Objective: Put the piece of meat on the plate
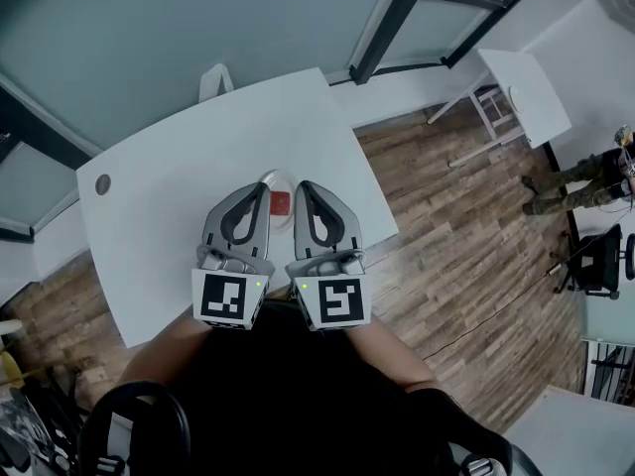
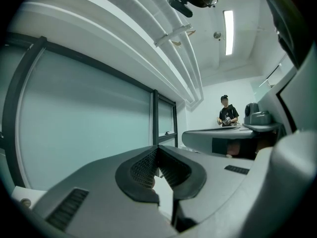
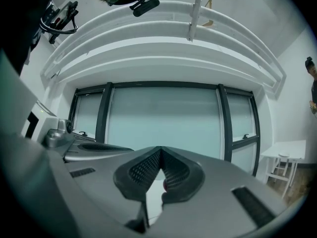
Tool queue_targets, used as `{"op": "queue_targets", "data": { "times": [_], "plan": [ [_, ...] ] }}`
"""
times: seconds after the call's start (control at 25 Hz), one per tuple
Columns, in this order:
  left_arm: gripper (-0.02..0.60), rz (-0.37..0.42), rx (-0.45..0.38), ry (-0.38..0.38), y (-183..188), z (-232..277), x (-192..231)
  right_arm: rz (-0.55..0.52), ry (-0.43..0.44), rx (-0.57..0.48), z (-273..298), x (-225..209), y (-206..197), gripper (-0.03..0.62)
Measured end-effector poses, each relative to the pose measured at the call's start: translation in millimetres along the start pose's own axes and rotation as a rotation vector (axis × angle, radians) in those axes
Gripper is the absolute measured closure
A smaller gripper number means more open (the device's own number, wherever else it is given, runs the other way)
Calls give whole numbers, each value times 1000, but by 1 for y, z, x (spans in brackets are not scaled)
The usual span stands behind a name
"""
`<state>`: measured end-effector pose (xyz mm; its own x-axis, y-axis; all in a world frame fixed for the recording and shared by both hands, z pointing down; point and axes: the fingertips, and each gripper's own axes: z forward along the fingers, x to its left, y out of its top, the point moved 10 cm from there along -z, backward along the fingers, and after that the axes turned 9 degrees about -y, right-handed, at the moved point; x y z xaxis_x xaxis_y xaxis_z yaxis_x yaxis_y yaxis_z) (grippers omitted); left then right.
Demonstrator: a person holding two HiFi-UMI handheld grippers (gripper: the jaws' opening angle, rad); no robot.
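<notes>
In the head view a small red piece of meat (image 1: 281, 203) lies on a white plate (image 1: 271, 179) on the white table (image 1: 179, 196). Both grippers hover side by side above the table and hide most of the plate. The left gripper (image 1: 260, 188) covers its left part, the right gripper (image 1: 306, 186) its right part. Both point level, away from me. In the left gripper view the left gripper (image 2: 157, 150) has its tips together with nothing between them. The right gripper (image 3: 161, 150) looks the same in its own view, shut and holding nothing.
A grey round cap (image 1: 102, 182) sits near the table's far left corner. A white chair (image 1: 215, 79) stands behind the table, before a glass wall (image 1: 198, 18). A second white table (image 1: 526, 92) and a person (image 1: 585, 172) are at the right on the wooden floor (image 1: 466, 266).
</notes>
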<state>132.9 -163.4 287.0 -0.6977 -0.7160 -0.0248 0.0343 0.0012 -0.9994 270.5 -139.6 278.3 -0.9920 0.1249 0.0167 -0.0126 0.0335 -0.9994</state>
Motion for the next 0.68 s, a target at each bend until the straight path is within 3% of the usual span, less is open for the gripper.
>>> {"op": "queue_targets", "data": {
  "times": [0.44, 0.68],
  "plan": [
    [583, -7, 3, -16, 1, -1, -6, 2, -20, -14, -8, -2, 2, 592],
    [582, 1, -4, -22, 2, -2, -12, -29, -39, 66, -17, -10, -4, 592]
  ]
}}
